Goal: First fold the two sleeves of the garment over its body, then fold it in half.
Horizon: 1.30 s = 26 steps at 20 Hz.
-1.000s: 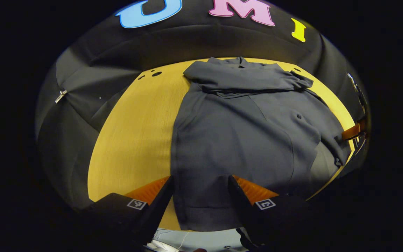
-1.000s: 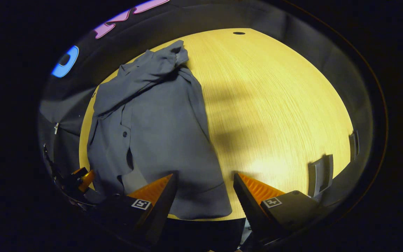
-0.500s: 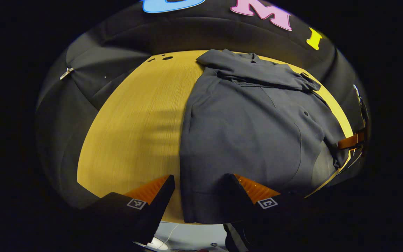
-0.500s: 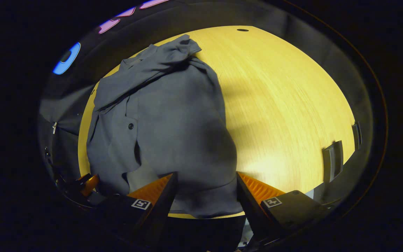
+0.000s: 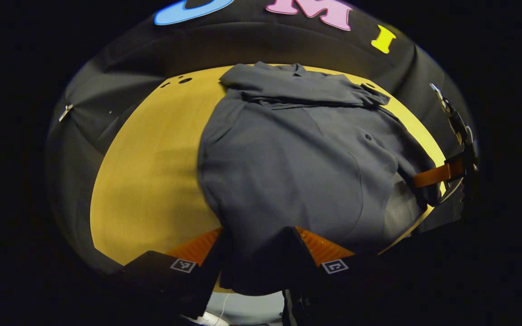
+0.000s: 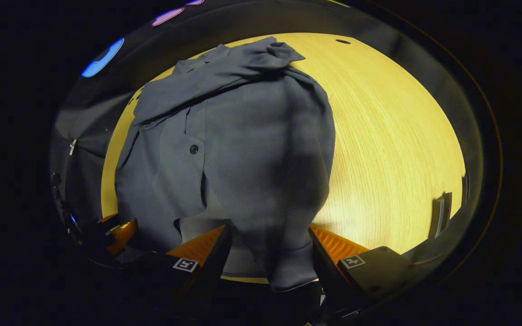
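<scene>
At the near edge of the yellow wooden table (image 5: 152,172), the hem of a dark grey shirt (image 5: 288,172) is seen lying between the fingers of the left gripper (image 5: 256,249); the cloth bunches there and hangs just over the table edge, but whether the fingers are clenched on it cannot be told. In the right gripper view, the right gripper (image 6: 270,253) is placed likewise at the near hem, with a fold of the shirt (image 6: 243,158) drooping between its fingers; the jaws are spread fairly wide and a firm grasp cannot be confirmed. The other gripper (image 5: 442,174) is seen at the right edge of the left gripper view, touching the shirt's right side. The shirt is spread on the table, running from the near edge to the far edge, with a button (image 6: 193,149) on its front. At the far end, a sleeve (image 5: 297,88) is laid across the body, near the collar. Small dark holes (image 5: 184,80) are seen in the far left of the table.
</scene>
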Each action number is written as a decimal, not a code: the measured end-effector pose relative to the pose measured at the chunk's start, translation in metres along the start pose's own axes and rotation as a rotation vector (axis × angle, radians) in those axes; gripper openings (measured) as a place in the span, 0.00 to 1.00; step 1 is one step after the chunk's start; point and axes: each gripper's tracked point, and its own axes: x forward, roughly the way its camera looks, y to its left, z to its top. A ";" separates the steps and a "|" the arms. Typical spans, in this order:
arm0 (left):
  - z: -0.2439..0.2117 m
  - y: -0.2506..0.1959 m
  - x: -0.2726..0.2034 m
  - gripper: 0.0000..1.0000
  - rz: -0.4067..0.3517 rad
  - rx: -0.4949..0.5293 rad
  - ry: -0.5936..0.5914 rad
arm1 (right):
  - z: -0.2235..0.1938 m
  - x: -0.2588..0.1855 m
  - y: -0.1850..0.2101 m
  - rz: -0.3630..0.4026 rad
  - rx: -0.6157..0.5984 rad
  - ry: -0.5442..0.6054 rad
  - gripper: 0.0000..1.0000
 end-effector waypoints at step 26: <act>0.102 -0.009 -0.032 0.06 -0.009 -0.051 -0.223 | 0.072 -0.036 0.027 0.138 -0.031 -0.175 0.08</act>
